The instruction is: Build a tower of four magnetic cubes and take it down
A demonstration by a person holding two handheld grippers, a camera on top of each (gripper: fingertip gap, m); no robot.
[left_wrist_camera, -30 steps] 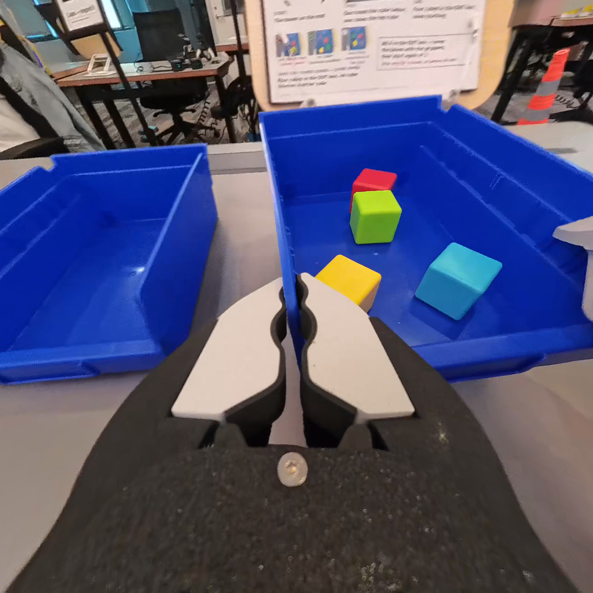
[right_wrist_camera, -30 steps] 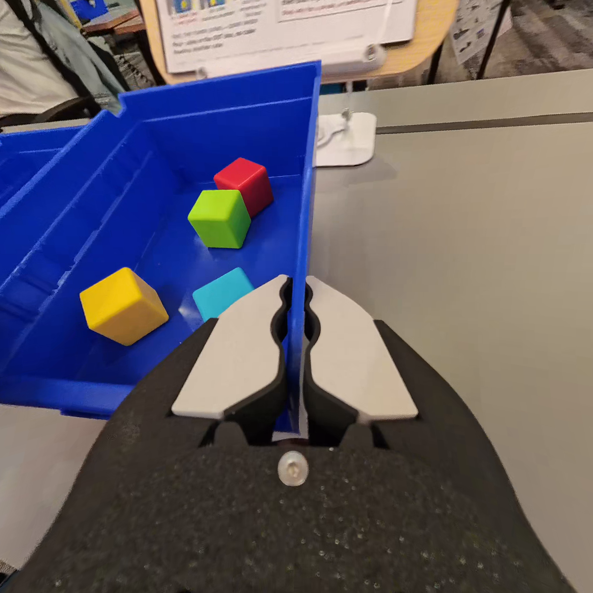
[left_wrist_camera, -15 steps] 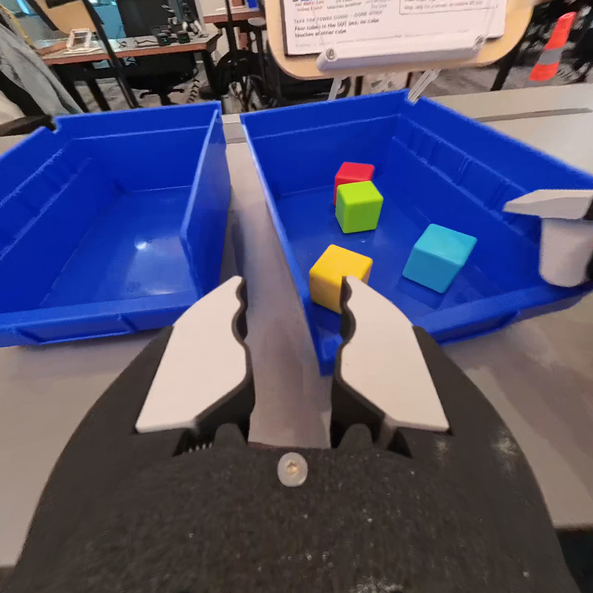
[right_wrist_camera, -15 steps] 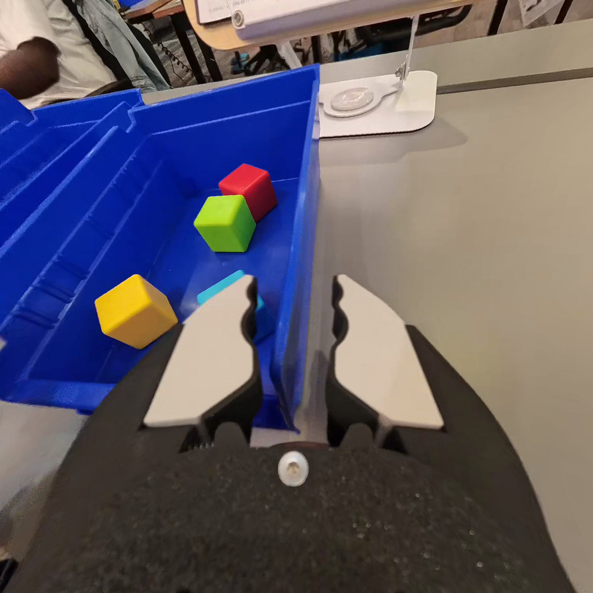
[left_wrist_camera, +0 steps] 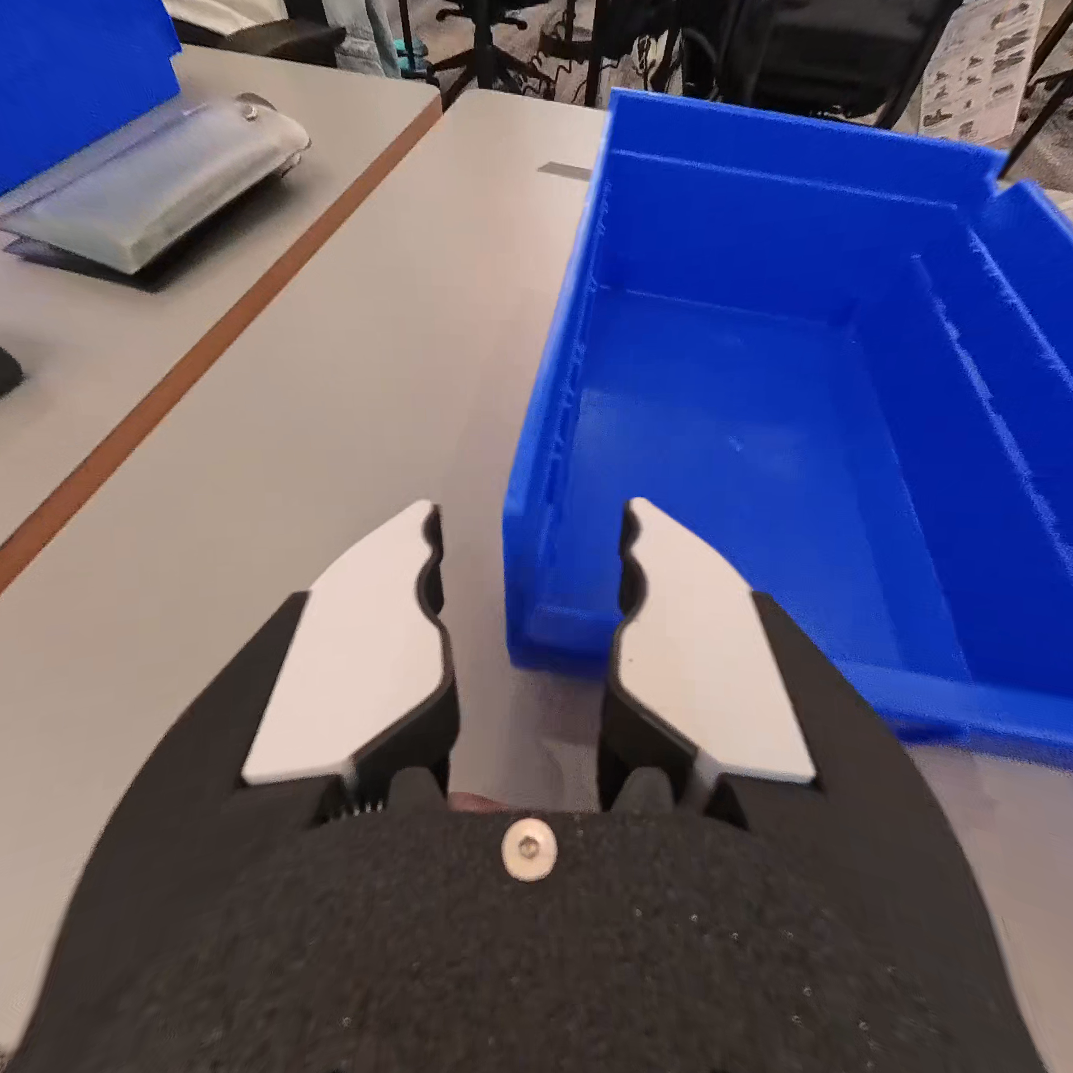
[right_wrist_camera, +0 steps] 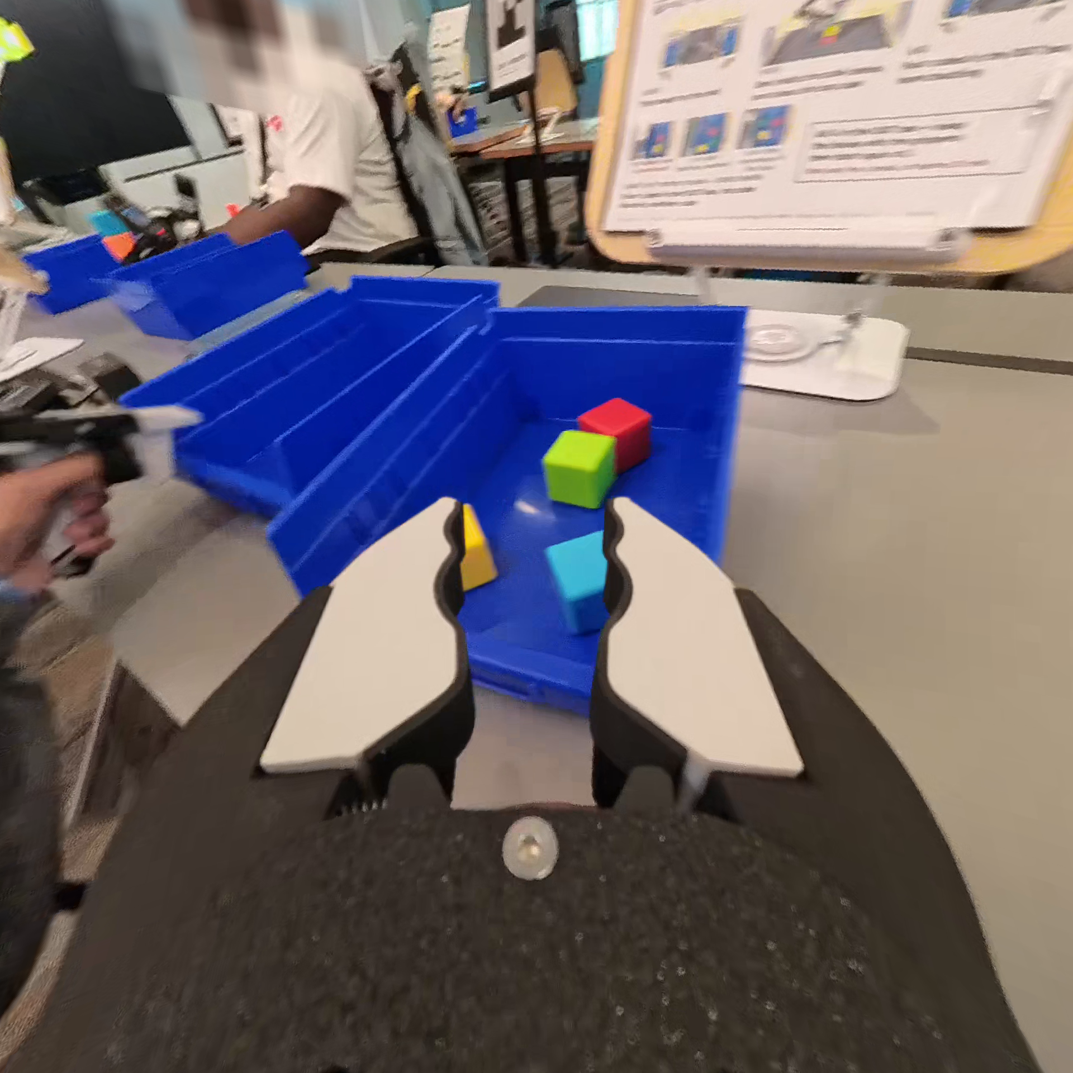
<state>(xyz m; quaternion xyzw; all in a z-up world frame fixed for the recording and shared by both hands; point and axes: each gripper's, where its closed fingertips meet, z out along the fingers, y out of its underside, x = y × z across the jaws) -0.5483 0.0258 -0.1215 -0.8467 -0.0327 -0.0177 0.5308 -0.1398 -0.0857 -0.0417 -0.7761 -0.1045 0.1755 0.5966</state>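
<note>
**Four cubes loose in bin, both hand-held grippers empty**

Four cubes noted in right wrist view, all on the floor of the right-hand blue bin (right_wrist_camera: 733,406), none stacked. Red cube (right_wrist_camera: 618,422) sits toward the far wall w/ green cube (right_wrist_camera: 580,467) touching its near-left side. Cyan cube (right_wrist_camera: 578,580) lies nearer me, apart from that pair, partly behind my right finger. Yellow cube (right_wrist_camera: 477,551) is at left, mostly hidden behind my other finger; only a wedge shows.

My right hand-held gripper (right_wrist_camera: 529,511) hovers above the bin's near edge, jaws spread wide, nothing between them.

My left hand-held gripper (left_wrist_camera: 531,511) is likewise parted and empty, above the grey counter (left_wrist_camera: 302,464) at the near-left corner of the second blue bin (left_wrist_camera: 586,348), which holds no cubes. Right view also shows that gripper farther off at left, blurred, held by a hand (right_wrist_camera: 52,517).

Second bin lies just beside the first, to its left; touching or not, cannot tell.

Other items: grey pouch (left_wrist_camera: 157,180) on neighbouring counter; instruction board (right_wrist_camera: 842,116) on a white stand base (right_wrist_camera: 824,360) behind the cube bin; seated person (right_wrist_camera: 313,162) in bkgd w/ more blue bins.
</note>
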